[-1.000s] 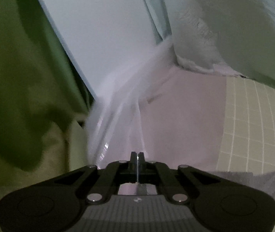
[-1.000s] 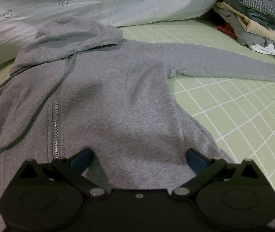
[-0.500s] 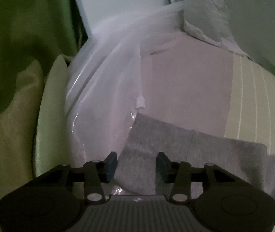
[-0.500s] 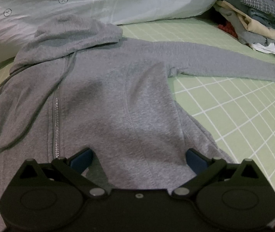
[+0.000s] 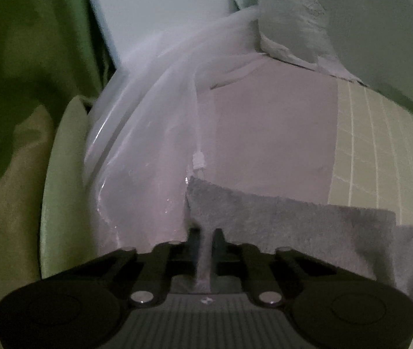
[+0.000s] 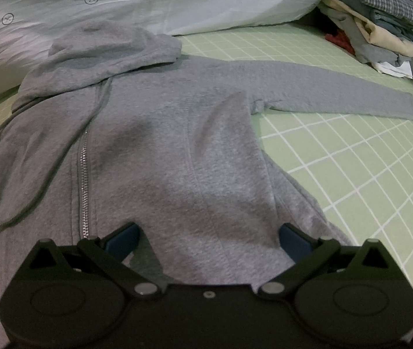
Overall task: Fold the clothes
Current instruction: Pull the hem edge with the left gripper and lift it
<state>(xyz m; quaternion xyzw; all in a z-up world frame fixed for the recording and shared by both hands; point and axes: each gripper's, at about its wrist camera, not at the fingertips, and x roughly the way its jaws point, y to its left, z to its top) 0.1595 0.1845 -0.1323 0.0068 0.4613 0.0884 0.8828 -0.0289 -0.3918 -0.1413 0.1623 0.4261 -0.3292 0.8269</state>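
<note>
The bed [image 6: 351,157] is covered by a light green sheet with a white grid. A grey zip hoodie [image 6: 154,151] lies flat on it, hood toward 11 o'clock, one sleeve extended toward 3 o'clock. A pale blue duvet [image 6: 206,0] with a carrot print lies along the 12 o'clock edge, touching the hood. A stack of folded clothes [image 6: 377,32] sits at 2 o'clock, apart from the sleeve. In the left wrist view, a grey sleeve end [image 5: 279,221] rests over a bare pinkish mattress area [image 5: 270,133], with clear plastic film [image 5: 142,157] at 10 o'clock.
</note>
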